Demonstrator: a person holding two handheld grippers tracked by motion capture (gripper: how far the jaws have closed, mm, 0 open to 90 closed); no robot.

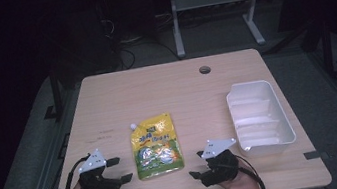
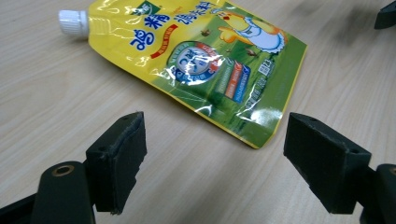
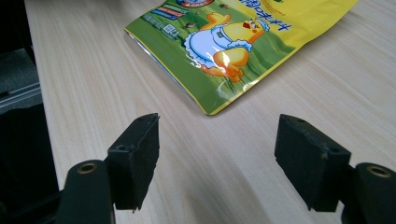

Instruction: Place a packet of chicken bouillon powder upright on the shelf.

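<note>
A yellow and green spouted pouch (image 1: 156, 146) with a white cap lies flat on the wooden table (image 1: 166, 90), near its front edge. My left gripper (image 1: 120, 169) rests on the table just left of the pouch, open, with nothing between its jaws. In the left gripper view the pouch (image 2: 201, 60) lies a short way ahead of that gripper (image 2: 215, 158). My right gripper (image 1: 196, 164) sits just right of the pouch, also open and empty. The right gripper view shows the pouch's bottom corner (image 3: 224, 46) ahead of the right gripper (image 3: 217, 158).
A white rectangular plastic tray (image 1: 260, 116) stands on the right side of the table, beyond my right gripper. A round cable hole (image 1: 205, 70) is at the table's far edge. Dark floor and white table legs lie behind.
</note>
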